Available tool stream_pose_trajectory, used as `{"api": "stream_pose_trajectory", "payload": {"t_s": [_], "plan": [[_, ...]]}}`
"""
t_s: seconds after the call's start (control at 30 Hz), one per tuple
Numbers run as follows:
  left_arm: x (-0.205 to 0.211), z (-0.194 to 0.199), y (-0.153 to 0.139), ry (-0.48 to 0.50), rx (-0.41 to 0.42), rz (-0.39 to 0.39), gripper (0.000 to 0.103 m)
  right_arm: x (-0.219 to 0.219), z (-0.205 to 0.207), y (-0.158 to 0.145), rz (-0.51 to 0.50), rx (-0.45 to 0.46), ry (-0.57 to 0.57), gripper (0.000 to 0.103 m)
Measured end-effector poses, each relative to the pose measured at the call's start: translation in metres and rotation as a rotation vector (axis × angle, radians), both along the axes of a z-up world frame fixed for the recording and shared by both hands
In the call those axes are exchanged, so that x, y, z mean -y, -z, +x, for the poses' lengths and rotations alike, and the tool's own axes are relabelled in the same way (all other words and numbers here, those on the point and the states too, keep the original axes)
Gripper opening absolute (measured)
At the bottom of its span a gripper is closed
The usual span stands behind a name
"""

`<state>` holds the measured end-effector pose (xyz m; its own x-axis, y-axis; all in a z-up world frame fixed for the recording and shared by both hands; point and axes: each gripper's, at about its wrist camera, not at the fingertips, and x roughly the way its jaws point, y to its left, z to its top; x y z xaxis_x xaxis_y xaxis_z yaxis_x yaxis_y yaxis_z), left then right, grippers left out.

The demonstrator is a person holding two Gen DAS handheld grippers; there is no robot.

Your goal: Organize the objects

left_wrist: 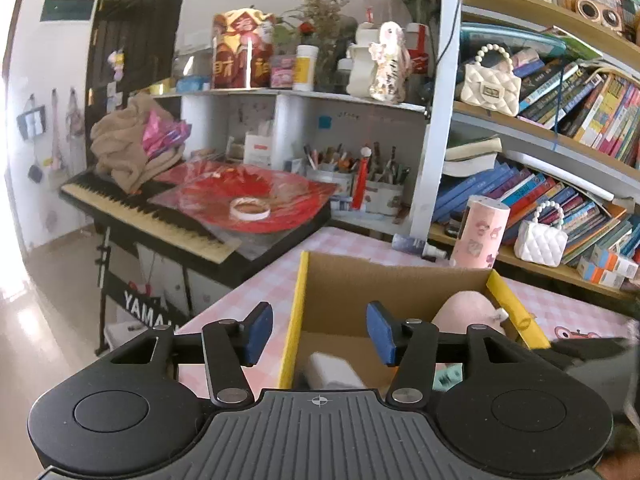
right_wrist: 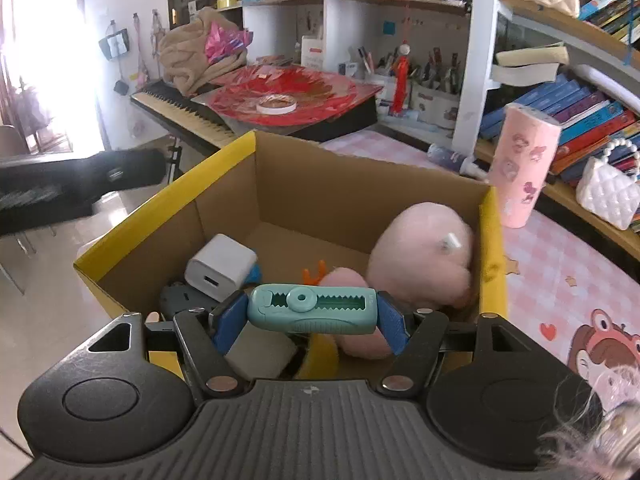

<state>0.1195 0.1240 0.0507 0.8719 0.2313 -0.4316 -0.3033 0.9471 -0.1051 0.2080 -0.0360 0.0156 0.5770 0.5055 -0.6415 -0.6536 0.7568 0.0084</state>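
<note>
A cardboard box (right_wrist: 304,184) with yellow-edged flaps stands on the pink checked table. My right gripper (right_wrist: 310,316) is shut on a teal utility knife (right_wrist: 312,308), held crosswise over the box's near side. Inside lie a pink plush toy (right_wrist: 424,256), a white charger cube (right_wrist: 220,266), a small orange piece (right_wrist: 314,272) and a dark object (right_wrist: 180,300). My left gripper (left_wrist: 320,334) is open and empty over the box's left wall (left_wrist: 294,316). The plush toy (left_wrist: 468,312) and the white cube (left_wrist: 332,370) show there too.
A pink tumbler (right_wrist: 520,168) stands on the table behind the box, by a bookshelf with a white quilted purse (right_wrist: 608,196). A keyboard (left_wrist: 144,212) with red sheets and a tape roll (left_wrist: 250,208) stands at the left. The left arm's dark sleeve (right_wrist: 60,188) crosses the right wrist view.
</note>
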Motion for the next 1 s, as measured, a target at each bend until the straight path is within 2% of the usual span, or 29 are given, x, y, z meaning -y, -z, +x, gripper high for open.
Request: {"api": "stream_pose_trajectory", "payload": {"t_s": [0.13, 0.23, 0.27, 0.33, 0.43, 0.7, 0.87, 1.0], "plan": [[-0.004, -0.017, 0.002, -0.011, -0.007, -0.030, 0.055, -0.010, 0.001, 0.004, -0.012, 0.000, -0.009, 0.067], [-0.007, -0.024, 0.005, -0.022, -0.021, -0.047, 0.056, -0.010, 0.013, 0.010, 0.033, -0.109, 0.024, 0.068], [-0.007, -0.027, 0.006, -0.022, -0.024, -0.050, 0.057, -0.008, 0.018, 0.013, 0.048, -0.151, 0.034, 0.071], [-0.009, -0.031, 0.007, -0.022, -0.026, -0.052, 0.063, -0.007, 0.019, 0.014, 0.050, -0.171, 0.060, 0.079], [-0.009, -0.038, 0.006, -0.017, -0.012, -0.063, 0.070, -0.001, 0.011, 0.009, 0.053, -0.137, 0.100, 0.079], [-0.006, -0.049, 0.002, 0.033, 0.020, -0.076, 0.084, 0.024, -0.036, -0.015, 0.142, -0.035, 0.152, 0.079], [0.002, -0.059, -0.001, 0.075, 0.025, -0.093, 0.085, 0.040, -0.071, -0.032, 0.139, 0.044, 0.205, 0.080], [0.016, -0.072, -0.003, 0.133, 0.013, -0.069, 0.086, 0.053, -0.094, -0.038, 0.136, 0.075, 0.277, 0.080]]}}
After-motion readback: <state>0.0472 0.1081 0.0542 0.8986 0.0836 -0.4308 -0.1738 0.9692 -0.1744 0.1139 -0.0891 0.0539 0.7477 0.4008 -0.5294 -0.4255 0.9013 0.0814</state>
